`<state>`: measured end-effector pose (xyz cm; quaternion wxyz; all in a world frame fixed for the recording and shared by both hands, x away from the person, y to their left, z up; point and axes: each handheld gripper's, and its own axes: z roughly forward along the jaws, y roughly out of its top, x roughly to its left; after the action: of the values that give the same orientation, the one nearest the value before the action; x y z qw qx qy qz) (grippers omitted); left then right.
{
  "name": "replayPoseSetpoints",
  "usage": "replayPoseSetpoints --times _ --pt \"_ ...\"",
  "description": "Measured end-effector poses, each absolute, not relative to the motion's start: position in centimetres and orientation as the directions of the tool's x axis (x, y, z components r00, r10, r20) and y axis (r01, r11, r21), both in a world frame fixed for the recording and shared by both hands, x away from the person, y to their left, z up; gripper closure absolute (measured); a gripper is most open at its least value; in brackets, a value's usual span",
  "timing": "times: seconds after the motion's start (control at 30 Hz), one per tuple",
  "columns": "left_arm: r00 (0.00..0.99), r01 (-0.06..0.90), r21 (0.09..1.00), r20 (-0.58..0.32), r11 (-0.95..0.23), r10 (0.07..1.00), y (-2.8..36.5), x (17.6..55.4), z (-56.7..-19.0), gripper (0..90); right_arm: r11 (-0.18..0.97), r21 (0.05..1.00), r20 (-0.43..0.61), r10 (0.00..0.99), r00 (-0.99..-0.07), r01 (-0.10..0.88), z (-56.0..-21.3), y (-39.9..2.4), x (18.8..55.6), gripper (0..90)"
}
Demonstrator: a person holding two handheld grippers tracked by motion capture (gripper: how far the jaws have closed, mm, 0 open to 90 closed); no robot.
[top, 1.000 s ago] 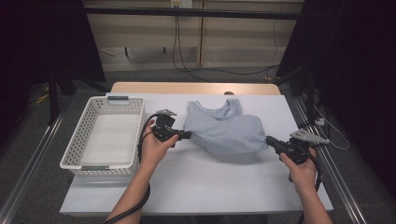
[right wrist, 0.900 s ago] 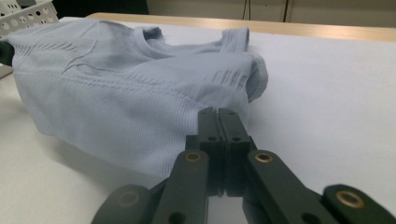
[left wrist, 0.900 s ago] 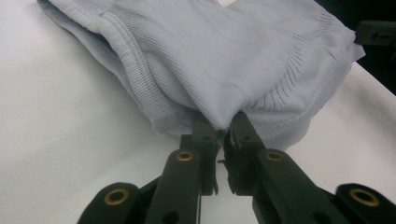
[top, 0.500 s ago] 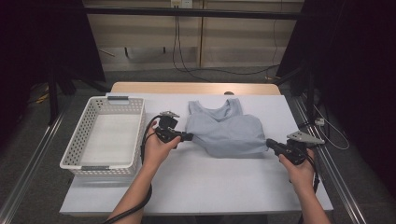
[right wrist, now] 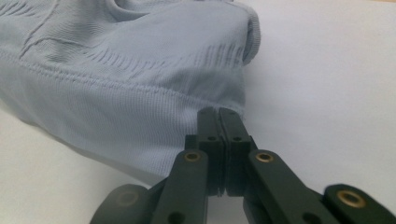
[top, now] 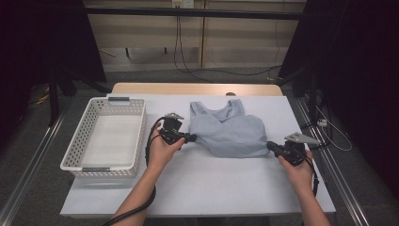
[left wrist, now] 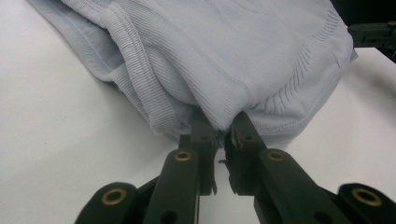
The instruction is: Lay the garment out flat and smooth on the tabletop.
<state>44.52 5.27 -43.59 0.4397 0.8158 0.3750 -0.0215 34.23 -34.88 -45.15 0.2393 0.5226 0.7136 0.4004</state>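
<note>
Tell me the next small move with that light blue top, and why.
Probably lift both hems together and fold the top away from the person. The left gripper and the right gripper each pinch an opposite bottom corner, and the fabric lies rumpled on the table.

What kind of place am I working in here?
Likely a lab recording bay, not a home: a white-covered table set between dark curtains, loose cables on bare floor, a white basket beside a blue top.

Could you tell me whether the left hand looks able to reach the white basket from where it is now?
Probably yes. The basket sits just beside the left hand with bare table between them. But the left gripper has its jaws shut on the light blue top, so that would come along.
</note>
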Motion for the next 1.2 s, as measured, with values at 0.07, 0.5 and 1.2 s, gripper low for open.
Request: replayPoseSetpoints --times 0.07,0.5,1.2 --pt "0.718 0.63 0.703 -0.364 -0.331 0.593 5.3 44.5 -43.5 82.4 0.142 0.822 0.072 0.935 -0.348 0.552 -45.1 -34.7 34.2 88.5" --pt "0.715 0.629 0.707 -0.362 -0.324 0.598 5.1 44.6 -43.4 82.2 0.179 0.844 0.077 0.892 -0.445 0.505 -44.0 -31.6 33.3 69.5" --pt "0.711 0.623 0.708 -0.337 -0.332 0.617 4.7 44.3 -43.7 81.4 0.258 0.841 0.073 0.817 -0.572 0.476 -43.9 -27.4 34.4 30.0"
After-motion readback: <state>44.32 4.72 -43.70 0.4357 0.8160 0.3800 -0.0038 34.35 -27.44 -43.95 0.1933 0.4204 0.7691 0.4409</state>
